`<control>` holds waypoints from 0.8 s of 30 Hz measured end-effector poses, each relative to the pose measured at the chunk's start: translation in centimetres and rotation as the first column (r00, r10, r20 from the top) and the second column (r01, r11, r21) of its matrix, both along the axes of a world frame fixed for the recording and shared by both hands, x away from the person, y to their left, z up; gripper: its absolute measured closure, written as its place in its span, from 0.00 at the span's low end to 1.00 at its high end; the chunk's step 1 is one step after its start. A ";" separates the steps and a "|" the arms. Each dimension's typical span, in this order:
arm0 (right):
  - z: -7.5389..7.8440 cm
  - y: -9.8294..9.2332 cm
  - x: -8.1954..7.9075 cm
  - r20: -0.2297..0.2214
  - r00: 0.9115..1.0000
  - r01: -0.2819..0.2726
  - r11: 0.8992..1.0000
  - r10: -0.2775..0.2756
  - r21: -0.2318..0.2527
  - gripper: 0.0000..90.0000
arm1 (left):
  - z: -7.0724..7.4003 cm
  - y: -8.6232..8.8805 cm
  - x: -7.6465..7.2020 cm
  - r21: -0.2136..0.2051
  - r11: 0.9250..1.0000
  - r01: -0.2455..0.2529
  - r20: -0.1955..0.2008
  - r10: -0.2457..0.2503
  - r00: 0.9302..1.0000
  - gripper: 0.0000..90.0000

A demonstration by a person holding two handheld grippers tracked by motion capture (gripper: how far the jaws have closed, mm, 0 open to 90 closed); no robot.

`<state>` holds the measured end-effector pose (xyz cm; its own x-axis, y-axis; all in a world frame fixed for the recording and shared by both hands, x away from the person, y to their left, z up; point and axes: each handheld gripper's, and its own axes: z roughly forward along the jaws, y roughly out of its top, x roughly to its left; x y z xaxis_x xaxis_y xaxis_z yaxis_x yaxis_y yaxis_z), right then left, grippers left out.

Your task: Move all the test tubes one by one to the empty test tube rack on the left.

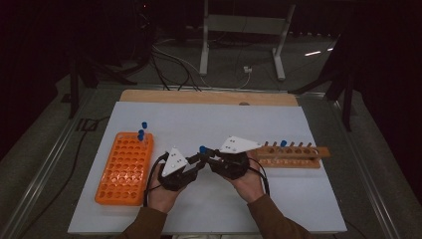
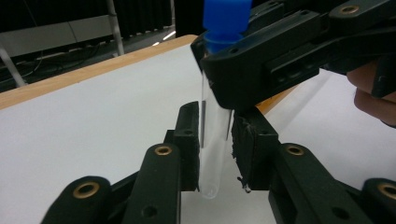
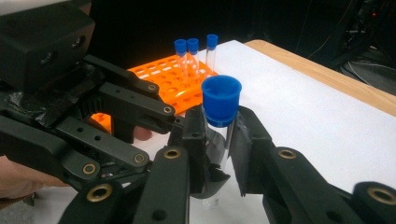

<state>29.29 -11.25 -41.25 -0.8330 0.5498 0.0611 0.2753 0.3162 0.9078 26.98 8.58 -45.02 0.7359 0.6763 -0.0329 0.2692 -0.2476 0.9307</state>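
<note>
A dim lab or test room set up for bench work. A white work surface (image 1: 209,199) lies on a wooden table (image 1: 209,96). On it sit an orange plastic tube rack (image 1: 124,169) holding clear tubes with blue caps (image 3: 193,45), and a wooden tube rack (image 1: 293,155). Behind the table, cables (image 1: 174,62) trail across a grey floor beside a metal stand (image 1: 244,25), with dark curtains around.

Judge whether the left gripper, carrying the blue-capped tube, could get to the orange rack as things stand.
Probably yes. The white table between the left gripper and the orange rack lies bare. But the right gripper also clamps the tube near its cap and would need to let go first.
</note>
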 end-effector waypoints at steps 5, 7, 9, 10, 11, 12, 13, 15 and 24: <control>0.0 0.1 0.0 0.000 1.000 -0.004 1.000 0.004 -0.002 0.85 | 0.0 0.1 0.0 -0.008 1.000 0.004 0.001 -0.004 1.000 0.85; 0.0 0.1 0.0 0.000 1.000 -0.007 1.000 0.007 -0.001 0.85 | 0.0 0.2 0.1 -0.014 1.000 0.009 -0.001 -0.009 1.000 0.86; 0.0 0.1 0.0 -0.001 1.000 -0.008 1.000 0.008 -0.002 0.85 | 0.0 0.2 0.0 -0.015 1.000 0.009 0.002 -0.009 1.000 0.86; 0.0 0.0 0.0 -0.002 1.000 -0.008 1.000 0.008 0.000 0.85 | 0.0 0.2 0.0 -0.015 1.000 0.010 0.005 -0.010 1.000 0.86; 0.1 0.0 -0.1 -0.005 1.000 -0.008 1.000 0.008 0.000 0.85 | 0.0 0.2 0.0 -0.017 1.000 0.012 0.004 -0.012 1.000 0.87; 0.1 0.0 -0.1 -0.006 1.000 -0.010 1.000 0.010 0.001 0.85 | 0.0 0.3 0.0 -0.019 1.000 0.014 0.004 -0.014 1.000 0.87; 0.1 0.0 0.0 -0.006 1.000 -0.011 1.000 0.011 0.002 0.85 | 0.0 0.3 0.0 -0.019 1.000 0.017 0.006 -0.017 1.000 0.87; 0.1 -0.1 0.0 -0.003 1.000 -0.013 1.000 0.013 0.006 0.81 | 0.0 0.3 0.0 -0.019 1.000 0.017 0.008 -0.016 1.000 0.87; 0.6 -1.1 -0.1 0.011 1.000 0.011 0.999 -0.012 0.042 0.29 | 0.0 1.1 0.3 -0.015 1.000 -0.027 0.000 0.027 1.000 0.87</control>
